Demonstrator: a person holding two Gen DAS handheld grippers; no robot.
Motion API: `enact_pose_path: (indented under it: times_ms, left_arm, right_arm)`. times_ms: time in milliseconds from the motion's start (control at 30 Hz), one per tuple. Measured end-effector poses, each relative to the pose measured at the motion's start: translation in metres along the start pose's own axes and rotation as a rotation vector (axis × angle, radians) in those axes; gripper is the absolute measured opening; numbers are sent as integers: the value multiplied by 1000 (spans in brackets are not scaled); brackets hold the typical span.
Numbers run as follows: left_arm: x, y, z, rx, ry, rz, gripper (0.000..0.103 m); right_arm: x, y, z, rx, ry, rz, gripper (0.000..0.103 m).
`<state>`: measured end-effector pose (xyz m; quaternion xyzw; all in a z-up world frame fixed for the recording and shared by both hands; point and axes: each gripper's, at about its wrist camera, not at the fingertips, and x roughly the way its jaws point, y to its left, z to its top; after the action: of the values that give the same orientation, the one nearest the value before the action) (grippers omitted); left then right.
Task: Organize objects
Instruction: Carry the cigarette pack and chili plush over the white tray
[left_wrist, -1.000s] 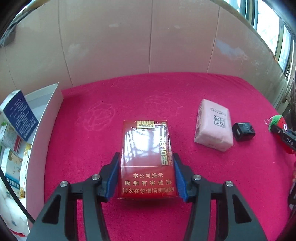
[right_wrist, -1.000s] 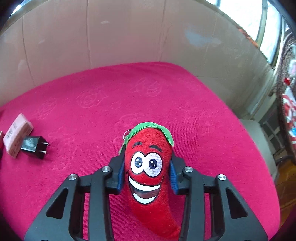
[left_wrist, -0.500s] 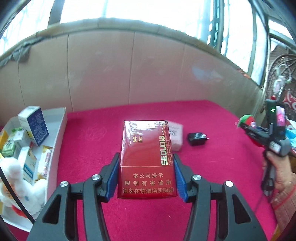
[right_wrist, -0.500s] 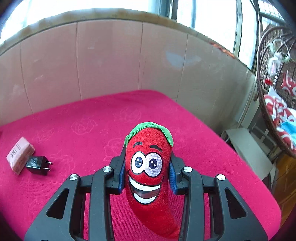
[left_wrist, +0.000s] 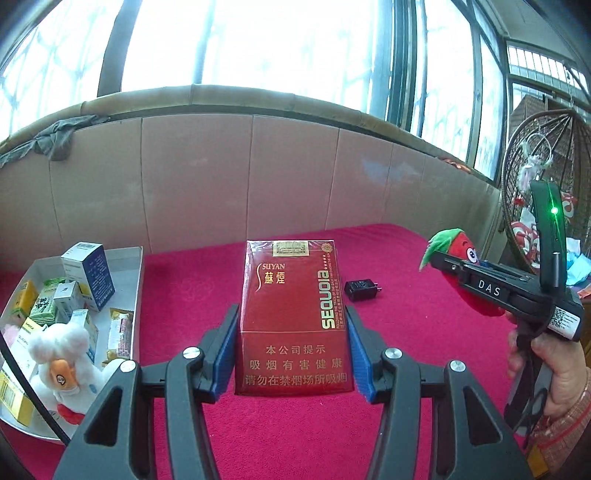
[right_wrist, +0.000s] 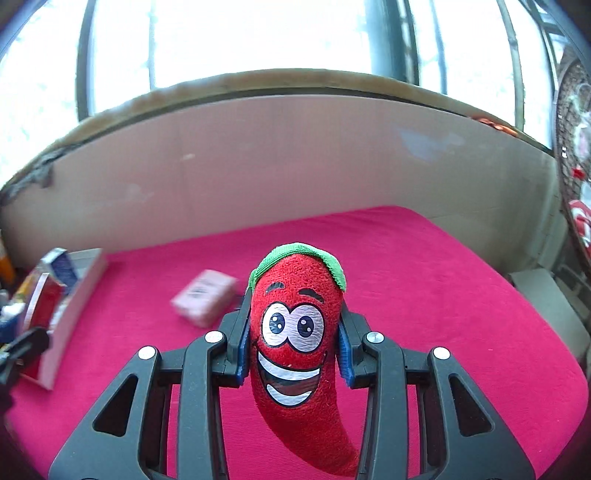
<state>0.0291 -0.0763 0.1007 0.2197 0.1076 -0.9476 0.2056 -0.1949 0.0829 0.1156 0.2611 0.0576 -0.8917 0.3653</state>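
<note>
White tray (left_wrist: 138, 280): far left on the pink cloth (left_wrist: 424, 325), already crowded with small boxes and a plush toy — the likely drop spot.
Left gripper (left_wrist: 291, 354): closed on the red cigarette pack (left_wrist: 293, 314), held upright, long axis pointing away; tray lies just to its left, so this hand is nearer.
Black charger (left_wrist: 361, 290): on the cloth, beyond the pack.
Right gripper (right_wrist: 293, 360): clamped on the chilli plush (right_wrist: 297, 332), off the cloth — tray well to the left.
</note>
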Motion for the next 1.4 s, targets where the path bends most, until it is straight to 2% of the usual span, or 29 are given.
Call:
enact_pose_path:
  times_ms: [100, 433, 1400]
  left_arm:
    - [-8, 6, 0, -10, -14, 5, 53]
    - [-32, 24, 7, -41, -79, 25, 53]
    - [-65, 88, 3, -185, -144, 80, 53]
  right_arm:
    - [-9, 13, -3, 17, 7, 52, 36]
    - [-24, 63, -11, -23, 12, 123, 36]
    - [-25, 146, -19, -139, 86, 240, 36]
